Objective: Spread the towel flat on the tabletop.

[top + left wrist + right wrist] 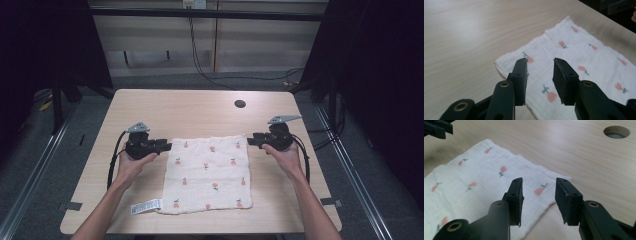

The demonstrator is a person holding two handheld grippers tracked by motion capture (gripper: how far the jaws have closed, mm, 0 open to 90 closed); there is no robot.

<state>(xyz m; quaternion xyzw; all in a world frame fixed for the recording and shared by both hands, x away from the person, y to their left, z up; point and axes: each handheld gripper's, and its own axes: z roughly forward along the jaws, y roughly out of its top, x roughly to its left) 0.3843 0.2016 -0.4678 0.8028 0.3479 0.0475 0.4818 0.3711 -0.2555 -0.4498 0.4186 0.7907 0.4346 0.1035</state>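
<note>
Cloth: a white cloth (209, 174) with small pink flower prints is lying flat and spread out on the wooden table (165, 107), between the two tongs; its far corners are sitting just inside each one.
Cloth label: a white tag (146, 206) is sticking out from the near corner on the left tong's side, well behind that tong.
Left tong: the left gripper (164, 146) is pointing inward over the cloth's far left corner; in the left gripper view (539, 72) its jaws are standing partly apart with nothing between the pads, the cloth lying beneath and beyond them.
Right tong: the right gripper (253, 139) is pointing inward at the far right corner; in the right gripper view (539, 192) its jaws are also standing partly apart, gripping nothing, the cloth corner lying just under the gap.
Hands: the left hand (131, 165) and right hand (286, 159) are each holding a tong from behind.
Table hole: a round hole (240, 104) is sitting beyond the right tong, apart from the cloth.
</note>
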